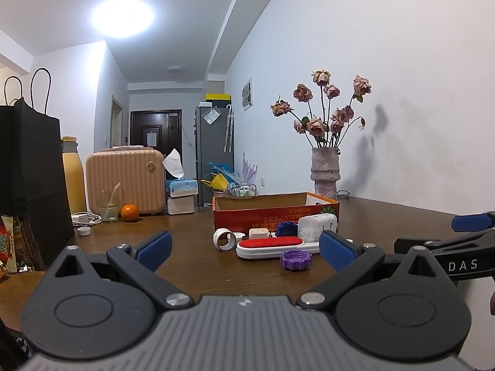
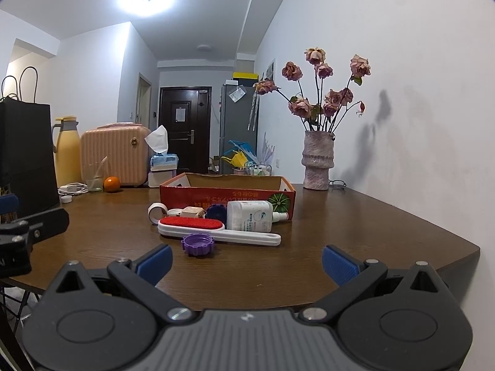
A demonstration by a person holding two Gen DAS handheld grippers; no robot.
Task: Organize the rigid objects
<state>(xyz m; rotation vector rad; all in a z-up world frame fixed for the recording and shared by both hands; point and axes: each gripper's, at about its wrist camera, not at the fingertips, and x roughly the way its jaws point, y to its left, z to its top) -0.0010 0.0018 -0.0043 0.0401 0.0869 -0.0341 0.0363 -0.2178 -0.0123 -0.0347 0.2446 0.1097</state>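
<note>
A cluster of small items lies on the brown table in front of a red cardboard box. Nearest is a purple ridged cap. Behind it lies a white lint brush with a red pad, then a white tape ring, a blue ridged cap, a small white box and a white spray bottle. My left gripper and right gripper are both open and empty, short of the cluster.
A vase of dried roses stands at the wall behind the box. At the far left are a black paper bag, a yellow flask, a pink case, a glass, an orange and tissue boxes. The table edge curves at right.
</note>
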